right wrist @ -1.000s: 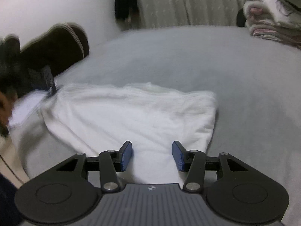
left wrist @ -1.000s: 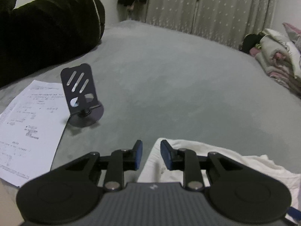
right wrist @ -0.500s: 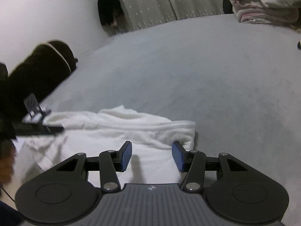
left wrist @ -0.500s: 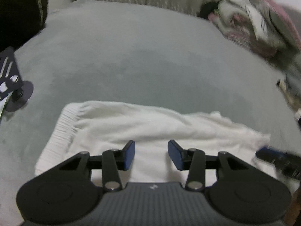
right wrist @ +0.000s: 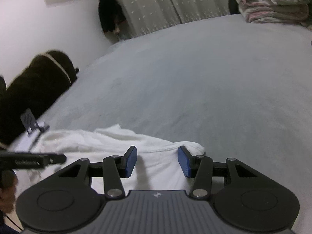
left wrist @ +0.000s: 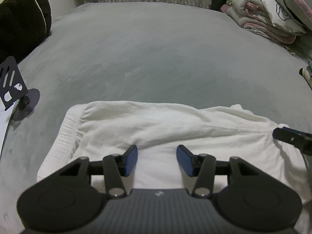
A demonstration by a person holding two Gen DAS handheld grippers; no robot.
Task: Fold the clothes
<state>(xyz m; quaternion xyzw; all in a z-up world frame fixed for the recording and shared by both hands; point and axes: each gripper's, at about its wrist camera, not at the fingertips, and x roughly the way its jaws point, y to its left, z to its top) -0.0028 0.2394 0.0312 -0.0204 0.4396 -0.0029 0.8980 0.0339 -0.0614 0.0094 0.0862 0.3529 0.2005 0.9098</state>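
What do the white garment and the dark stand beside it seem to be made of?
White garment: soft matte knit, probably cotton, since it creases loosely and has a ribbed band. Dark stand: thin rigid sheet with cut slots on a round base, likely painted metal, possibly plastic.

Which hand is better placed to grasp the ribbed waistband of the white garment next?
Left, probably. The waistband lies just beside the left gripper, whose jaws are opening. The right gripper hovers over the opposite end.

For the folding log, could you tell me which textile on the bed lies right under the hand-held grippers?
The white garment, flat on the grey bed; the pink-and-white bedding pile sits far back.
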